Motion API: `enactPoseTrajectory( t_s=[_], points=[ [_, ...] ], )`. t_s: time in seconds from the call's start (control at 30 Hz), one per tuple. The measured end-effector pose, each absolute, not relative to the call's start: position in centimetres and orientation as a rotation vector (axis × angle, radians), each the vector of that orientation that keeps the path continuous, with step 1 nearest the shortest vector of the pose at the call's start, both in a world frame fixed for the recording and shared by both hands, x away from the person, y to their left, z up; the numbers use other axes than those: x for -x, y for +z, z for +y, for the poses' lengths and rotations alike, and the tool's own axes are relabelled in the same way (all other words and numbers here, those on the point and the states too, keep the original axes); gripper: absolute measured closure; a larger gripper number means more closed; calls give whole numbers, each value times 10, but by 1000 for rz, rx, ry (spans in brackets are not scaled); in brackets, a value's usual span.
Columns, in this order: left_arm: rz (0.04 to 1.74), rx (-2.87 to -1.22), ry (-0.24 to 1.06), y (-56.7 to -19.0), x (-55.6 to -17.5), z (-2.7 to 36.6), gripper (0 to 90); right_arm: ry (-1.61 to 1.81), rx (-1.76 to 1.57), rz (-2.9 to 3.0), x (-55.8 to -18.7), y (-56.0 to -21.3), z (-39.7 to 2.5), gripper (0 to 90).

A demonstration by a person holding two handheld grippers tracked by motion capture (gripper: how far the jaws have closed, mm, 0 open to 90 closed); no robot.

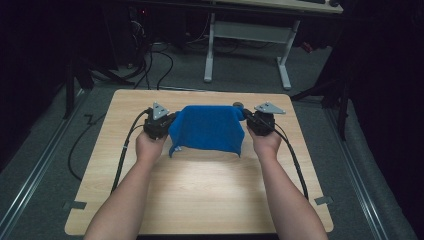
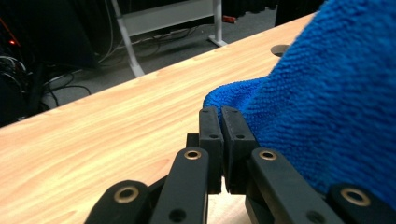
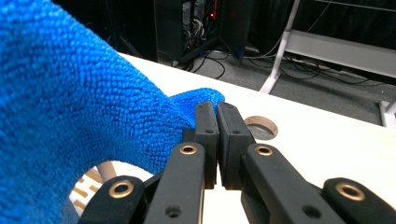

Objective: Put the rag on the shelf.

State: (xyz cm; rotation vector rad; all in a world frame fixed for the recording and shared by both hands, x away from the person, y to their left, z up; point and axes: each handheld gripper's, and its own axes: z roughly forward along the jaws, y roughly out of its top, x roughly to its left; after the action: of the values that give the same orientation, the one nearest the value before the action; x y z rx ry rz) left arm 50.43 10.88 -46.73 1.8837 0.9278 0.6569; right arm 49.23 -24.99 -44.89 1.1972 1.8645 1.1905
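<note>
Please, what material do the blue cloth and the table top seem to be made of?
The blue cloth looks like microfibre or terry: the close views show a fuzzy, looped, matte pile, and it drapes softly between the two grippers. The table top looks like light wood or a wood-pattern laminate: smooth, with printed-looking grain lines and a slight sheen. Which one, I cannot tell.

**Blue cloth held up by two corners**

A blue terry cloth (image 1: pixel 207 129) is stretched between the left tongs (image 2: pixel 220 114) and right tongs (image 3: pixel 211 109), each closed on an upper corner. Its lower edge hangs near the worktop (image 1: pixel 200 195).
</note>
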Motion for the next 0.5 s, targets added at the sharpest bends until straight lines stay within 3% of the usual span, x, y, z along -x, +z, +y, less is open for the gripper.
enactPoseTrajectory(
  t_s=[0.5],
  points=[
    [935,-1915,603,-489,-499,107,880,1182,-1244,1886,-487,-473,-252,883]
  ],
)
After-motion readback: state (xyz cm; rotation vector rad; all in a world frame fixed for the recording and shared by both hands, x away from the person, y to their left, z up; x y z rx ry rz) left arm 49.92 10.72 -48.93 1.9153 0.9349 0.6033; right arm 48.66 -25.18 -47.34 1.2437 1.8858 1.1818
